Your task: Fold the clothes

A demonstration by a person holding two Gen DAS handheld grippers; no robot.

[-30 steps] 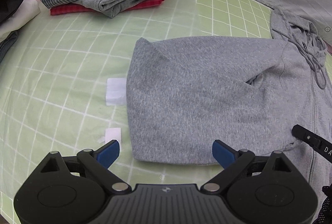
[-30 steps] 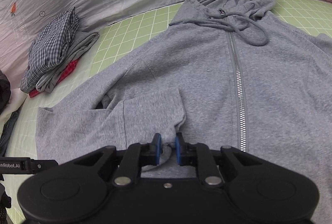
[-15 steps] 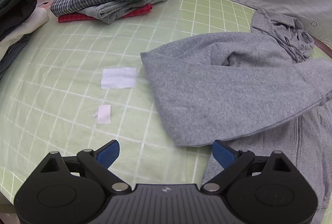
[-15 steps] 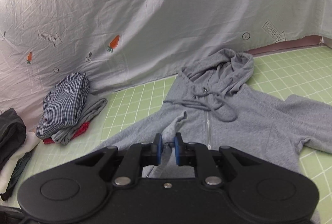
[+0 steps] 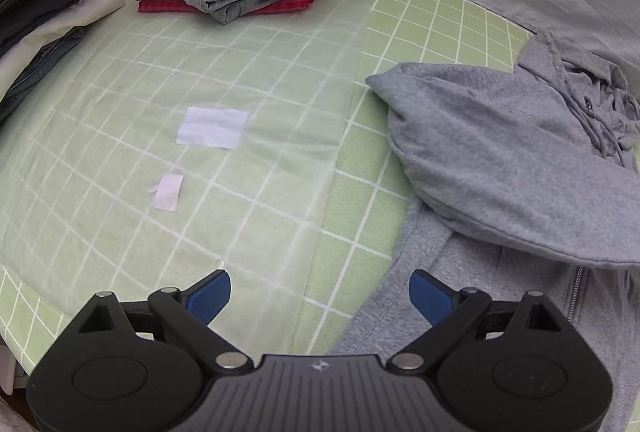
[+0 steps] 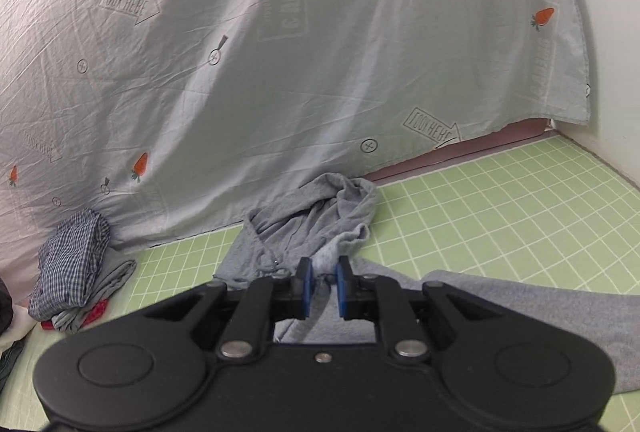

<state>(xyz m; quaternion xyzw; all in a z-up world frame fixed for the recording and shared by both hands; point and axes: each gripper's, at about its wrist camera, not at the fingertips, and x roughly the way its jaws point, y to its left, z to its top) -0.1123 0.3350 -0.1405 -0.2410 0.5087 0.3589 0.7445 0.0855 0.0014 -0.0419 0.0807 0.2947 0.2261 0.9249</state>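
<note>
I hold my right gripper (image 6: pixel 321 288) pinched on a fold of the hoodie (image 5: pixel 500 168), at the frame's right, to carry it over, while my left gripper (image 5: pixel 320 296) hovers wide open, empty.
</note>
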